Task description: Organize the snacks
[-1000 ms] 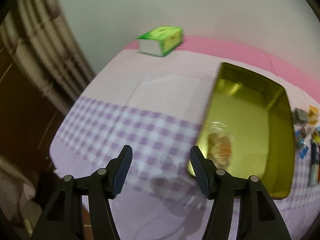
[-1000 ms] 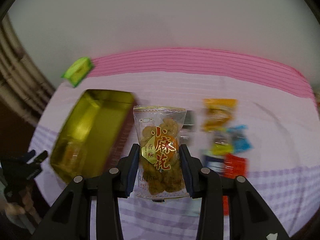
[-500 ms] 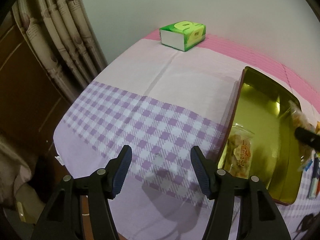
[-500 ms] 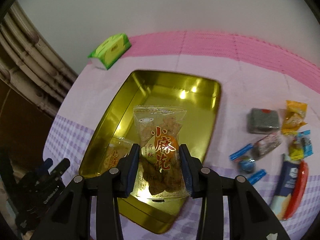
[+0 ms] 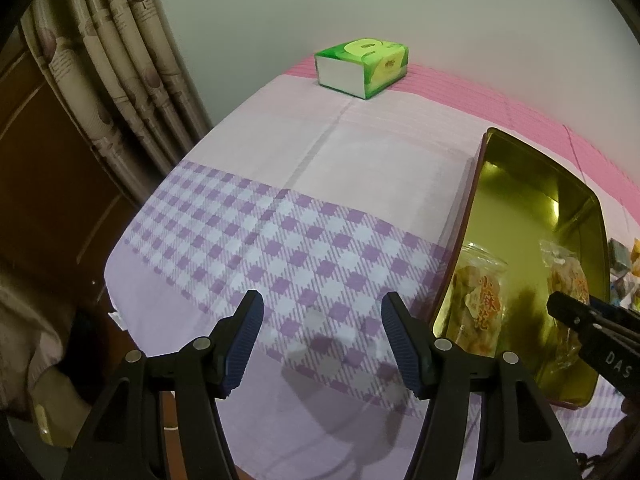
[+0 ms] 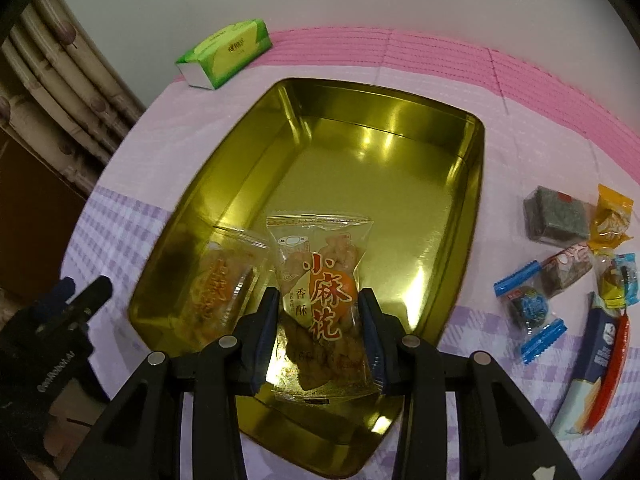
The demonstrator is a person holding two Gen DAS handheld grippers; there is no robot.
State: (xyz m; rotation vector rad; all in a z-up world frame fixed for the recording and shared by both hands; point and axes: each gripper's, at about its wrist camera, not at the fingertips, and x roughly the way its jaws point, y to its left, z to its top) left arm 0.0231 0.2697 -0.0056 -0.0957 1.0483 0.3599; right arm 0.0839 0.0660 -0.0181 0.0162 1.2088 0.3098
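Right tongs [image 6: 318, 334] clamped on a clear packet of fried twists [image 6: 320, 288], gripped by its lower sides so the printed face hangs upright and the top seal stays free. Held low over the near end of the gold tin [image 6: 472, 184], probably so a release drops the packet flat inside rather than on the rim. Beside it, already lying in the tin's near left corner, a second packet of the same kind [image 6: 224, 280], which suggests like being sorted with like. Left tongs [image 5: 322, 340] apart, nothing between the pads, poised over the checked cloth of the worktop [image 5: 280, 248] just beside the tin's long wall; likely parked there to stay out of the way. Waiting on the cloth to the right of the tin and well apart from it, a loose cluster: a dark wrapped block [image 6: 556, 216], an orange packet [image 6: 612, 216], a blue-ended sweet [image 6: 528, 308], a flat blue and red pack [image 6: 600, 360]. Seemingly next in the queue, hence the far half of the tin left bare. At the back edge, a green tissue pack [image 6: 228, 52], clear of the sorting. Task judged early, with only two packets at the tin.
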